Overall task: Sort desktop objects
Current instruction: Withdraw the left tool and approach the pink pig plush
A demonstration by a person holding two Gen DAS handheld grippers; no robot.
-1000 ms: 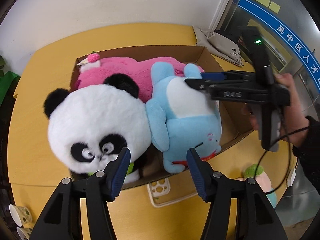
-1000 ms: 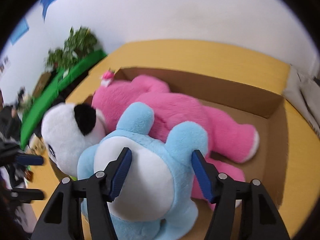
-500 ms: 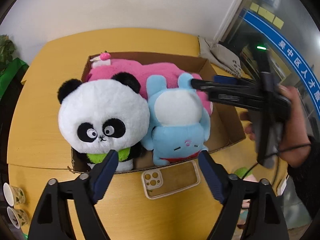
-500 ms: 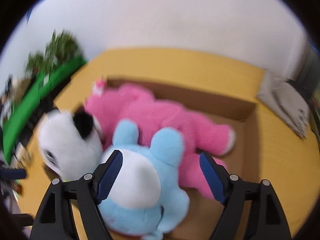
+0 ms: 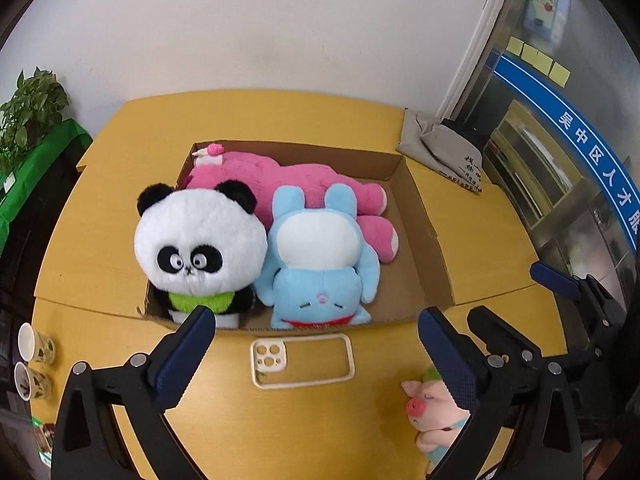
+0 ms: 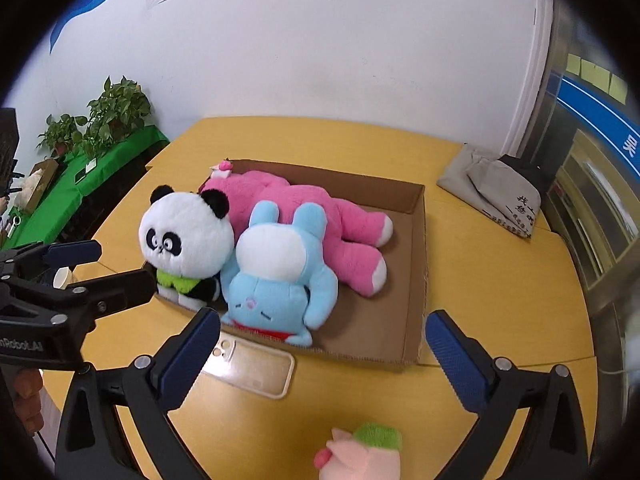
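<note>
Panda (image 5: 200, 248), blue plush (image 5: 320, 268), pink plush (image 5: 304, 180) in cardboard box (image 5: 432, 256)

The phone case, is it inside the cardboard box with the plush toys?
No, the phone case lies flat on the yellow table, just outside the near wall of the cardboard box.

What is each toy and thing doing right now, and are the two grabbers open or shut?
Panda: sitting upright in the box.
Blue plush: lying in the box, face toward us.
Pink plush: lying behind them in the box.
Cardboard box: open-topped, on the table.
Phone case: flat on the table, empty.
Pig plush: still outside the box.
Left gripper: open, holding nothing.
Right gripper: open, holding nothing.
</note>
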